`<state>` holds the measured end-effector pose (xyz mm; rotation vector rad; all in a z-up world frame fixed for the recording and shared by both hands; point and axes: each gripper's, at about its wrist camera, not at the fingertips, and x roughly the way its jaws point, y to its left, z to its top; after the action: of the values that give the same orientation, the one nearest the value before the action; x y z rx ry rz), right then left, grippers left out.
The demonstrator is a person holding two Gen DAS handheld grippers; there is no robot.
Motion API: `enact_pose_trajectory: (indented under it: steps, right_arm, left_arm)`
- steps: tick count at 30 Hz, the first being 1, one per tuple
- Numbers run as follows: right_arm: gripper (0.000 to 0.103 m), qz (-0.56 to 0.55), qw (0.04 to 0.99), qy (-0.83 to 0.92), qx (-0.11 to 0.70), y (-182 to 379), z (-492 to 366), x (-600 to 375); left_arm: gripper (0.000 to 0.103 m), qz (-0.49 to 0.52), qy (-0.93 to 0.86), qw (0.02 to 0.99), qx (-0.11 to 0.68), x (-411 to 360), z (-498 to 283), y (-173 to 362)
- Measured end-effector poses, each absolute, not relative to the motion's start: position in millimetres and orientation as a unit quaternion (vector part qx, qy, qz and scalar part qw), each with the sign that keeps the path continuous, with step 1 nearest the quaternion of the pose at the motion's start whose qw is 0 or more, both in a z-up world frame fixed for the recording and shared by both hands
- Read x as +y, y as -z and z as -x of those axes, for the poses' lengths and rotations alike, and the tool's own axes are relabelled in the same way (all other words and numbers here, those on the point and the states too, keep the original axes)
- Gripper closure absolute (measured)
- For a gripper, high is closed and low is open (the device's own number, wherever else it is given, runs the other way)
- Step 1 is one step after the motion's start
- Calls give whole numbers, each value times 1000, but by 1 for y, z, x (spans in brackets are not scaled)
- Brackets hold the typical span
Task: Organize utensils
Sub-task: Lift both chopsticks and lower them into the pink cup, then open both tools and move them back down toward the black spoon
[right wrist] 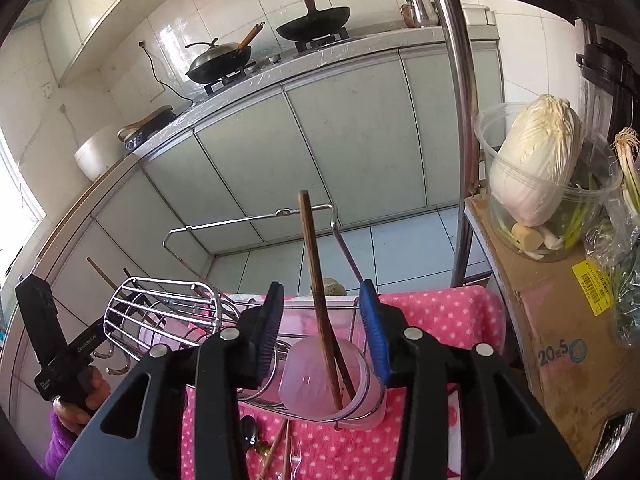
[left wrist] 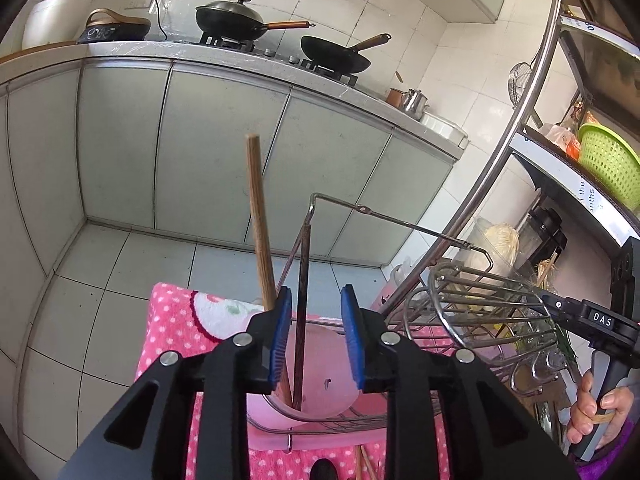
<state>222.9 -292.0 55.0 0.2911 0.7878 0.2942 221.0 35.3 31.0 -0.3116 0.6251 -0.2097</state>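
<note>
A wire utensil rack (left wrist: 400, 216) with pink plastic cups stands on a pink dotted towel (left wrist: 172, 320). In the left wrist view, my left gripper (left wrist: 316, 340) is open above one pink cup (left wrist: 320, 392). A light wooden chopstick (left wrist: 258, 216) and a dark chopstick (left wrist: 302, 300) stand in that cup between the fingers. In the right wrist view, my right gripper (right wrist: 324, 328) is open above another pink cup (right wrist: 316, 384) that holds a brown chopstick (right wrist: 316, 280). More chopsticks (right wrist: 276, 448) lie on the towel (right wrist: 440, 308) below the rack (right wrist: 240, 220).
A wire basket with hooks (left wrist: 492, 312) is part of the rack, also seen in the right wrist view (right wrist: 160, 308). A steel shelf frame (left wrist: 520, 128) stands at right with a cabbage tub (right wrist: 536, 172) on a cardboard box (right wrist: 560, 340). Kitchen cabinets (left wrist: 200, 152) and woks lie beyond.
</note>
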Motion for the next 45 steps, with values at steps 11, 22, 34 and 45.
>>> enact_pose_trajectory:
  steps: [11,22,34,45]
  right_arm:
    - [58,-130,918,-134,351,-75,-196,-302]
    - [58,-119,927,-149,324,-61,-123,-296]
    - [58,-133,896,-162,391,4,-91,-285]
    - [58,-156,864,-170,448,50,-85,-274]
  left_arm:
    - [69,153,98,949,260,48,-199,-73]
    - [69,123,116,949,267,41,-139,-74]
    - [69,109,120,920,358,16,-99,-8]
    - [69,142,119,873,451,7,-102,55]
